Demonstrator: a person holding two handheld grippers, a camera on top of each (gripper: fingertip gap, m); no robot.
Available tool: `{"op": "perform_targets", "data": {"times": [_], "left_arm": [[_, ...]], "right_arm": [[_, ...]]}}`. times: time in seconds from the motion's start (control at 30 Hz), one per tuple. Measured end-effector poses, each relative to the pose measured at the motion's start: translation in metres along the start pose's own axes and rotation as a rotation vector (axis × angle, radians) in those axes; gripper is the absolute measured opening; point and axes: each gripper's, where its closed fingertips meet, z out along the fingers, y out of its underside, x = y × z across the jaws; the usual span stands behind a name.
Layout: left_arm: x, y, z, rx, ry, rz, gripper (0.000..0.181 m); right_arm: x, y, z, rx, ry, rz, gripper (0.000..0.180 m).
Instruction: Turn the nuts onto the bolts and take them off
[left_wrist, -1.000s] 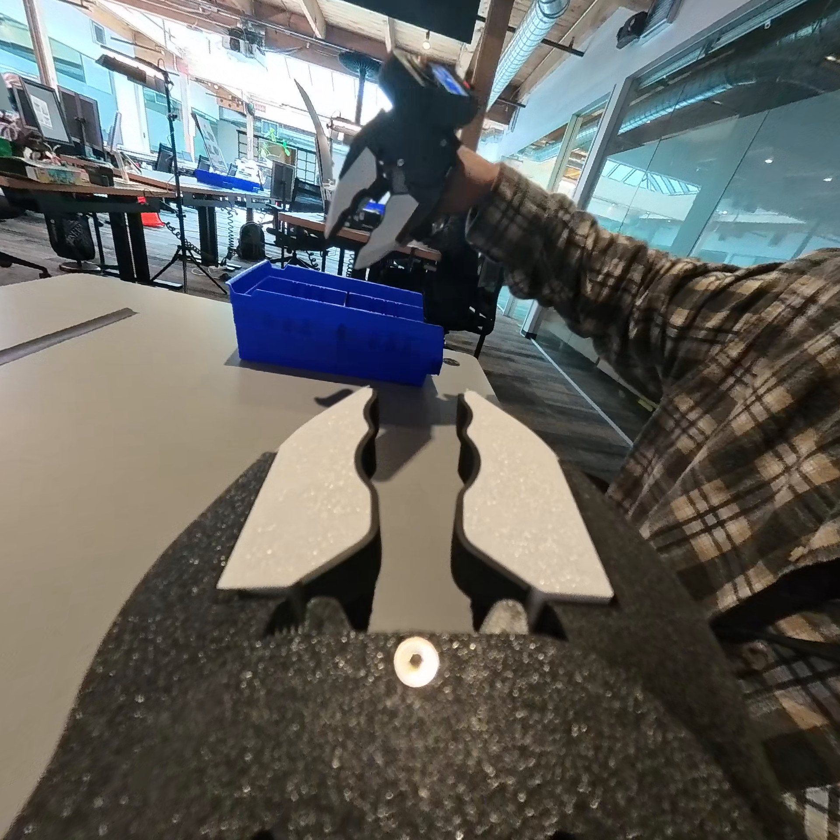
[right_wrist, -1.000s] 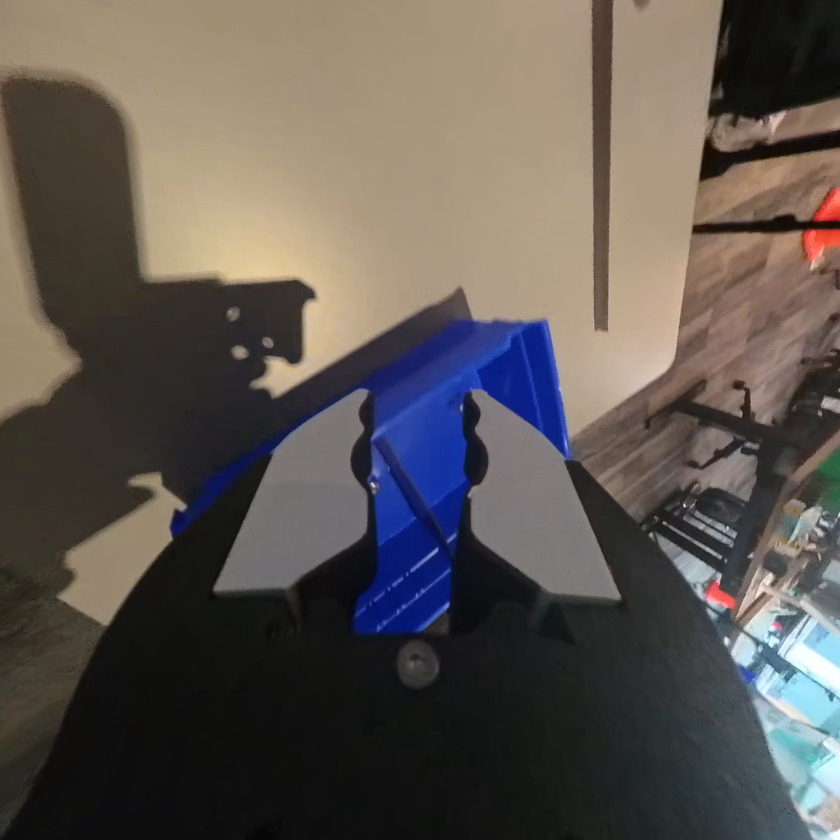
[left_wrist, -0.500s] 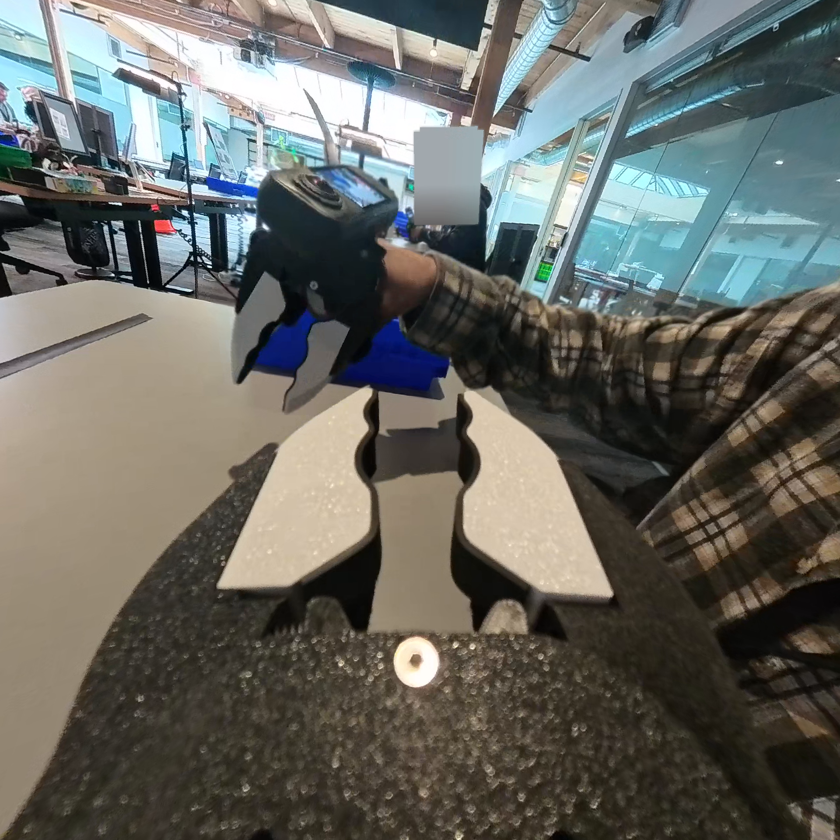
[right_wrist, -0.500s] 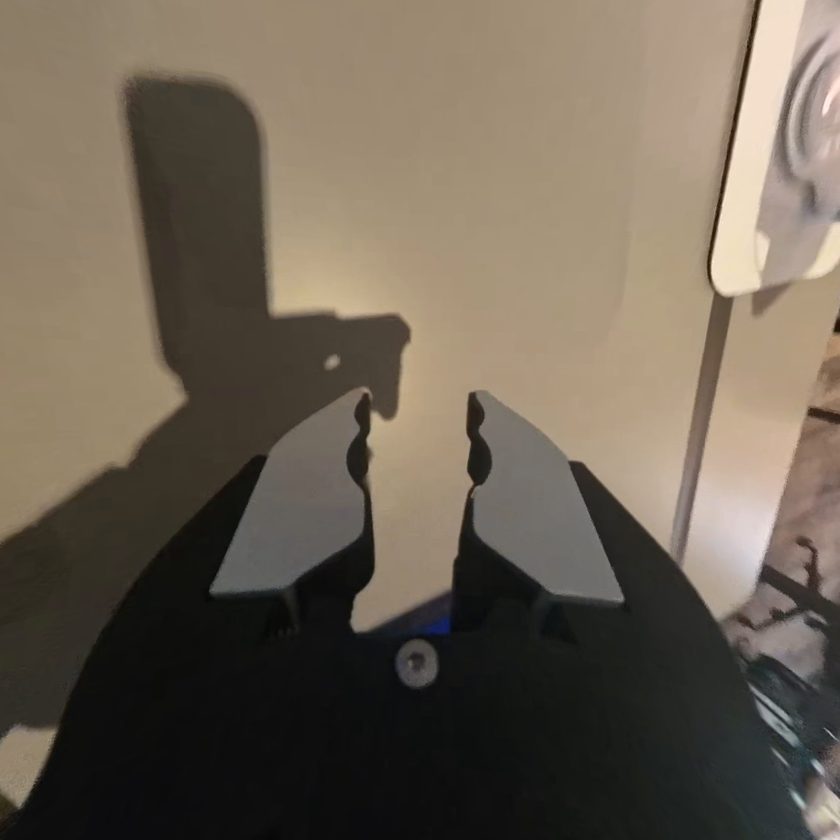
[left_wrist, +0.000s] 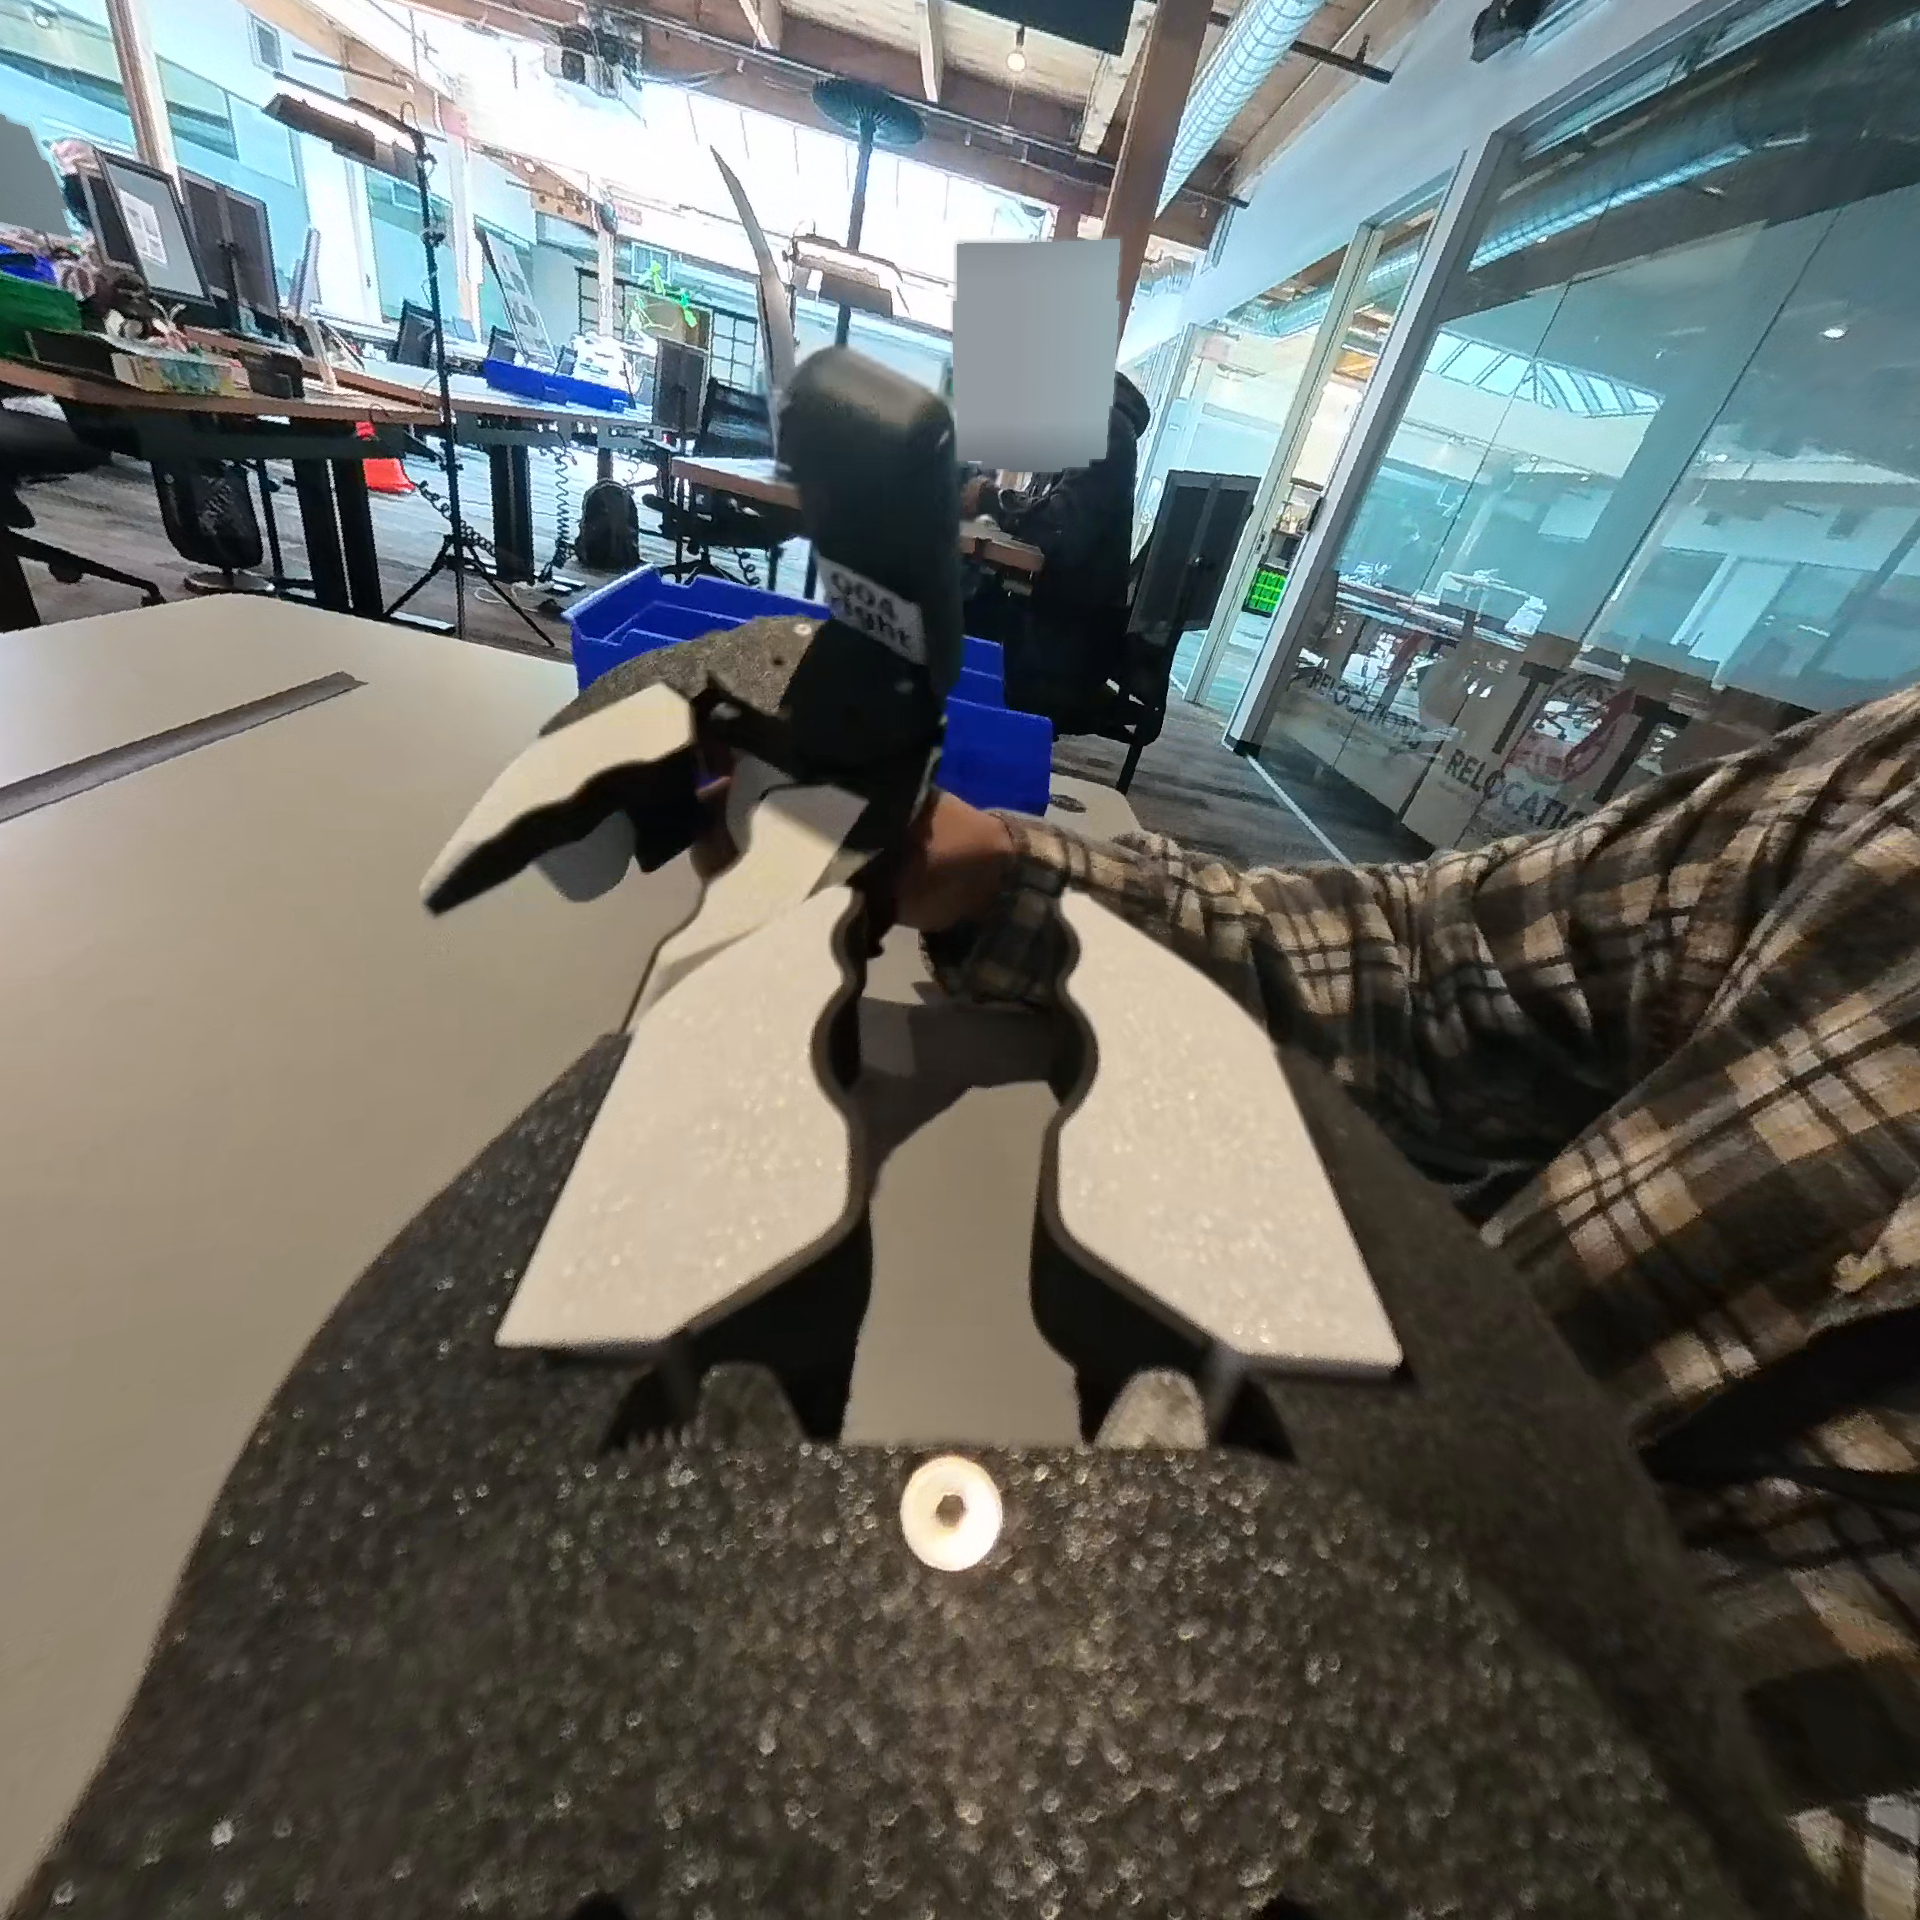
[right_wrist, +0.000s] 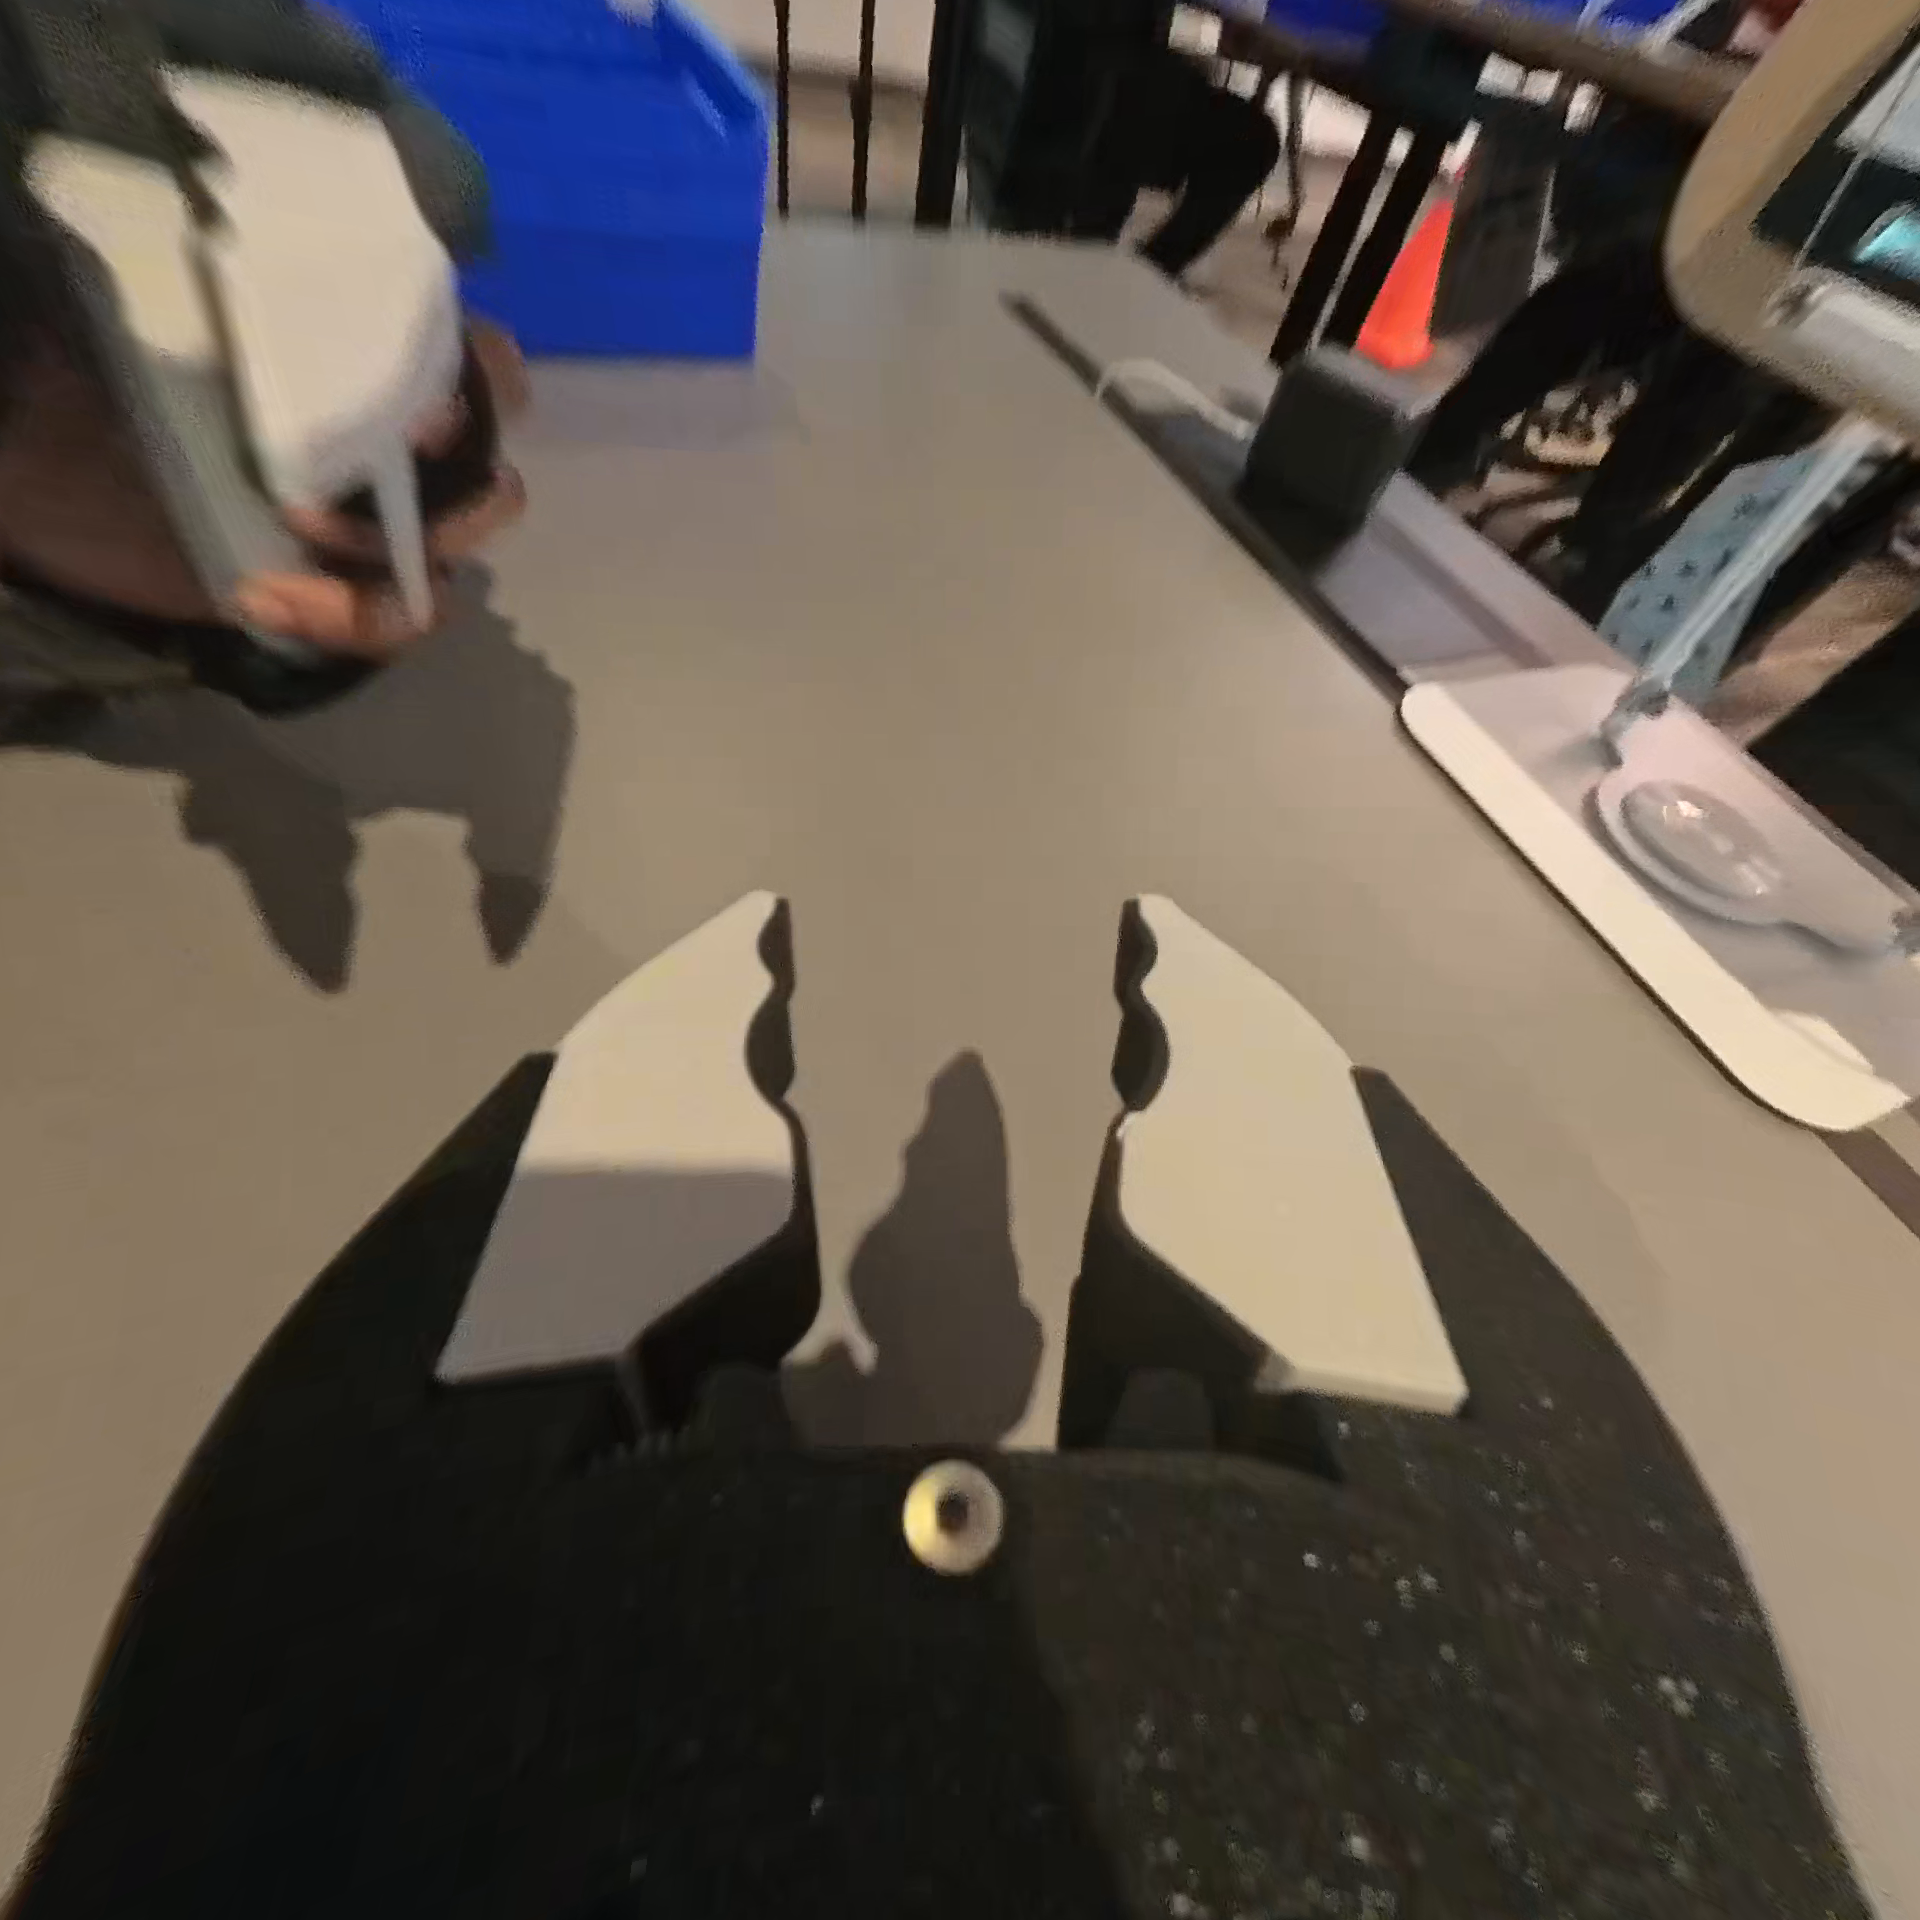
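Observation:
No nuts or bolts show in either view. My left gripper (left_wrist: 951, 925) is open and empty, held low over the grey table (left_wrist: 208, 987). My right gripper (right_wrist: 954, 914) is open and empty, also just above the table (right_wrist: 935, 623). In the left wrist view the right gripper (left_wrist: 540, 935) hangs close in front of my left fingertips, tilted down to the left, held by a hand in a plaid sleeve (left_wrist: 1455, 987). In the right wrist view the left gripper (right_wrist: 322, 592) shows blurred at the upper left. A blue bin (left_wrist: 992, 748) stands behind on the table; its inside is hidden.
The blue bin (right_wrist: 623, 187) sits at the table's far end. A black box (right_wrist: 1330, 447) stands on a dark strip along the right edge. A white flat base (right_wrist: 1662, 894) lies at the right. An orange cone (right_wrist: 1413, 291) and desks stand beyond. My right gripper is the nearer one to the white flat base (right_wrist: 1662, 894): about 30 cm, against 45 cm.
My right gripper has come down from above the blue bin to just in front of my left gripper, and its view has swung from looking down to looking along the table. The left gripper has barely moved.

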Motion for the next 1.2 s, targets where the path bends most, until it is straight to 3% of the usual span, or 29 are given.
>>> {"op": "perform_targets", "data": {"times": [0.13,0.27,0.4,0.53,0.7,0.83,0.93,1.07,1.2], "left_arm": [[-0.008,0.005,-0.002,-0.02,-0.025,0.004,0.032],[-0.022,0.002,-0.014,-0.051,-0.11,0.043,0.032],[-0.02,-0.031,-0.049,-0.039,-0.207,0.1,0.033],[-0.016,-0.066,-0.117,-0.117,-0.397,0.194,0.034],[-0.025,-0.08,-0.261,-0.354,-0.783,0.161,0.038],[-0.015,-0.05,-0.371,-0.533,-1.0,-0.027,0.039],[-0.007,-0.005,-0.428,-0.702,-1.09,-0.138,0.039],[0.001,0.056,-0.461,-0.906,-1.067,-0.268,0.034],[-0.001,0.087,-0.473,-1.004,-1.04,-0.343,0.03]], "right_arm": [[-0.012,-0.026,-0.012,0.251,-0.05,0.096,0.061],[-0.022,-0.027,-0.01,0.255,-0.067,0.065,0.067],[-0.029,-0.025,-0.006,0.247,-0.082,0.045,0.067],[-0.041,-0.021,0.001,0.215,-0.118,0.026,0.066],[-0.056,-0.021,0.007,0.17,-0.134,-0.027,0.069],[-0.065,-0.027,0.007,0.177,-0.15,-0.05,0.068],[-0.071,-0.029,0.007,0.176,-0.169,-0.058,0.067],[-0.076,-0.026,0.01,0.163,-0.18,-0.074,0.066],[-0.079,-0.027,0.01,0.162,-0.19,-0.078,0.066]]}}
